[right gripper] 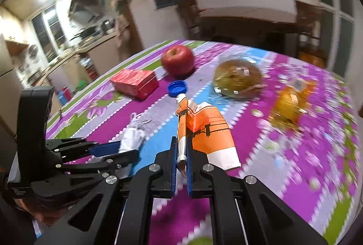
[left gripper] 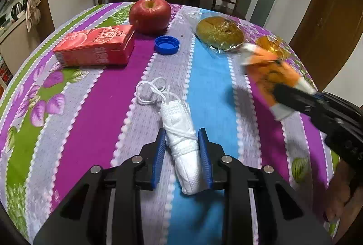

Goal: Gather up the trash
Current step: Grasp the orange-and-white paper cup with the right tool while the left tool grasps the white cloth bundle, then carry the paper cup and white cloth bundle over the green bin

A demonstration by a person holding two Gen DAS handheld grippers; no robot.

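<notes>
- The left claw (left gripper: 182, 157) sits at the lower middle of the left wrist view, its blue pads on either side of a rolled white mask (left gripper: 183, 143); the pads touch the roll's sides, so it looks clamped on it.
- The mask's lower end runs under the claw frame, and its loose ear cords (left gripper: 152, 91) trail toward the middle of the frame on the bench (left gripper: 102, 90).
- In the right wrist view the right claw (right gripper: 181, 163) is at the lower middle, pads nearly together and pinched on the thin folded edge of an orange and white wrapper (right gripper: 208, 131).
- The wrapper's near end is hidden between the pads, and its print is too smeared to read.
- In the left wrist view the same wrapper is a blur at the right edge, partly covered by the black claw arm.
- A red juice carton (left gripper: 95, 46) lies on its side at the upper left, its lettering hard to make out.
- A blue bottle cap (left gripper: 166, 45) rests open side up between the carton and a wrapped bun (left gripper: 219, 33).
- A red apple (left gripper: 149, 14) stands behind the cap, near the bench's far edge.
- An amber packet (right gripper: 289, 106) at the right of the right wrist view is blurred by motion; what it holds cannot be told.
</notes>
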